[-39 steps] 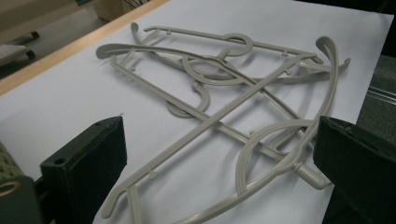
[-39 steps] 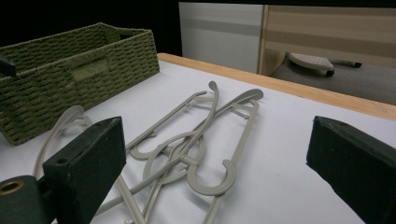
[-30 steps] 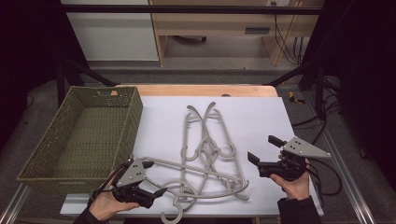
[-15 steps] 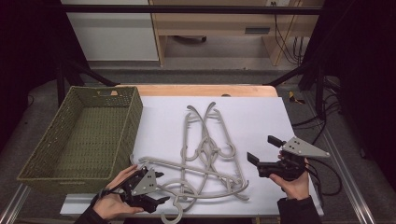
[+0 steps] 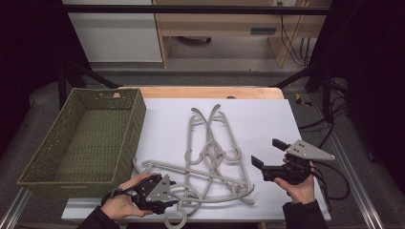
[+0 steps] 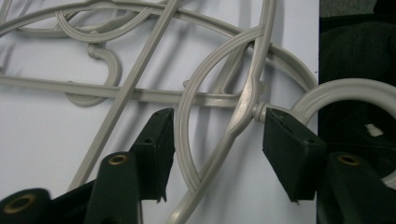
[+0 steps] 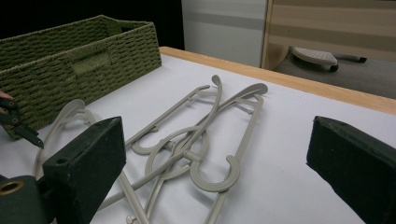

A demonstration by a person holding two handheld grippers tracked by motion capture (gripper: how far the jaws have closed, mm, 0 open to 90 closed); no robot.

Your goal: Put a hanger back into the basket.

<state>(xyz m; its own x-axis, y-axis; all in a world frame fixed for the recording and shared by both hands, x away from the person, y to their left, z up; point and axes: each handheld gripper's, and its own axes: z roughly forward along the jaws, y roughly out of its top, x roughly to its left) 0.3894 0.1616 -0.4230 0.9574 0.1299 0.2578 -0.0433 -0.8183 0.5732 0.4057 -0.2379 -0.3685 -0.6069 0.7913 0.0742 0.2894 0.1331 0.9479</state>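
1. the white table sheet point(image 5: 267, 119) carries everything, with a woven green basket point(image 5: 81, 138) standing at its left edge, empty as far as the high view shows.
2. just right of the basket lies a tangled pile of grey plastic hangers point(image 5: 210, 152); two lie lengthwise away from the person, and others lie crosswise nearer the front edge, arms and hooks threaded through one another.
3. the right gripper point(image 5: 268, 157) hovers off the sheet, well right of the basket and just right of the pile, its jaws wide apart and empty; its own view looks across the hangers toward the basket.
4. the left gripper point(image 5: 155, 191) sits low at the front of the pile, near the basket's front right corner; in its own view the jaws stand open astride a curved hanger arm point(image 6: 205, 135) beside the neck where a hook point(image 6: 355, 93) joins, not yet closed on it.
5. judged by look, the hangers are light, stiff and smooth, so a pad grip may slip; the neck below the hook or the thick shoulder looks the surest hold.
6. since they interlock, lifting one will likely drag its neighbours along.
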